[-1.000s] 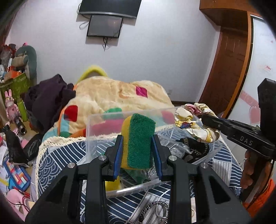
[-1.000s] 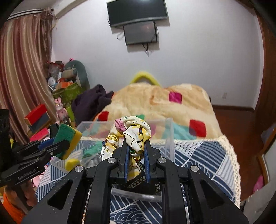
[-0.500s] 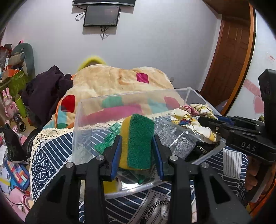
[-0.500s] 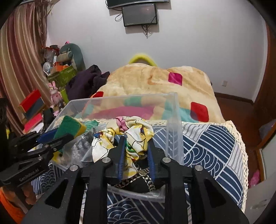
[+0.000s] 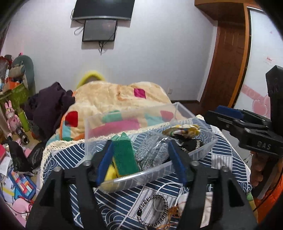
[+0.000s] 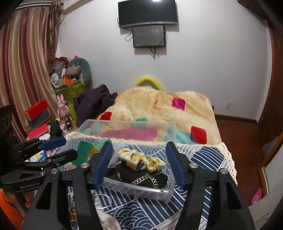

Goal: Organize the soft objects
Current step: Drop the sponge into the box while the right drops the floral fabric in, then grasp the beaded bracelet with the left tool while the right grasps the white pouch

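Bedroom, patterned tablecloth under clear bin, both grippers' fingers spread apart, wall screens.

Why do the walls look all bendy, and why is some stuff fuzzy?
Left wrist view: the fisheye lens curves the door frame and darkens the corners; the sponge in the clear bin is slightly soft. Right wrist view: the curtain bows, glare streaks the TV, and the floral cloth is smeared.
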Demonstrator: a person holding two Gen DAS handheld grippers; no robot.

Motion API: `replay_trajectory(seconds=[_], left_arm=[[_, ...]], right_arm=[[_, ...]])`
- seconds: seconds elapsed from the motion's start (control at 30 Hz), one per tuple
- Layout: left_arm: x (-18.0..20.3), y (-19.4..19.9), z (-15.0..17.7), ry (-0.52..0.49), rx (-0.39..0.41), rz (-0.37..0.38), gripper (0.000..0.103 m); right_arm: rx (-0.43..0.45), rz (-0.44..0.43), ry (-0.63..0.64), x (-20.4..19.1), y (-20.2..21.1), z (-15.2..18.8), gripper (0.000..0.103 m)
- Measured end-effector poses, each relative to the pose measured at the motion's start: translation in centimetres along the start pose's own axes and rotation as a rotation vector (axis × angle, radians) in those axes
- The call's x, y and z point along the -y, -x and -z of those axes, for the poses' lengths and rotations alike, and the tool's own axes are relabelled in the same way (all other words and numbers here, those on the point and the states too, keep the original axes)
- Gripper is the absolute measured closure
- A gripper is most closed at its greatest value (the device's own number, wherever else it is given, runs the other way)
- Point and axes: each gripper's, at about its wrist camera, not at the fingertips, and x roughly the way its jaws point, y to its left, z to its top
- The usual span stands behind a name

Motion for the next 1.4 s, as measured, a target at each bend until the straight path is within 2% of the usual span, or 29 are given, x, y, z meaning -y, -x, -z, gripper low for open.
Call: replay_trajectory(seconds=[0.1, 0.17, 0.2, 0.33, 0.6, 0.77, 0.87, 0.93, 1.03, 1.13, 1.2, 1.4], left_arm=[[0.3, 1.6, 0.4, -0.009, 0.024, -0.012, 0.023], [0.3, 2.2, 0.9, -0.006, 0.029, -0.032, 0.007], [0.3, 2.6, 1.3, -0.004, 0.031, -0.041, 0.005], [0.4, 3.0, 3.0, -0.010, -0.001, -0.044, 0.004], [-0.2, 2.2, 7.1, 0.019, -0.104, -0.020, 0.004], [0.1, 1.3, 9.7, 0.013, -0.174, -0.017, 0.004], [0.0, 0.6, 10.6, 0.024, -0.204, -0.011, 0.005], [0.0, 0.0, 11.1, 0.033, -0.224, -0.005, 0.005], [0.2, -0.6, 11.4, 0.032, -0.233, -0.002, 0.006], [0.4, -1.3, 11.2, 0.030, -0.239, 0.008, 0.017], [0.5, -1.8, 11.0, 0.038, -0.241, 0.015, 0.020], [0.7, -3.5, 10.6, 0.045, -0.259, 0.027, 0.031]], right_arm=[[0.031, -0.011, 0.030, -0.9, 1.5, 0.7, 0.025], [0.032, -0.018, 0.045, -1.2, 2.0, 1.4, 0.023], [0.028, -0.021, 0.049, -1.4, 2.1, 1.8, 0.021], [-0.005, -0.040, 0.049, -1.7, 2.1, 3.6, 0.021], [-0.157, -0.104, 0.035, -2.5, 0.0, 8.5, 0.021], [-0.232, -0.148, 0.023, -3.2, -1.5, 10.1, 0.022], [-0.278, -0.159, 0.048, -3.8, -2.5, 10.8, 0.036], [-0.295, -0.178, 0.048, -4.0, -2.7, 11.3, 0.054], [-0.295, -0.202, 0.032, -3.6, -2.5, 11.3, 0.071], [-0.269, -0.189, 0.027, -3.3, -1.7, 11.5, 0.083], [-0.243, -0.142, 0.025, -2.9, -1.1, 11.3, 0.090], [-0.183, -0.048, -0.043, 0.0, 0.8, 10.8, 0.091]])
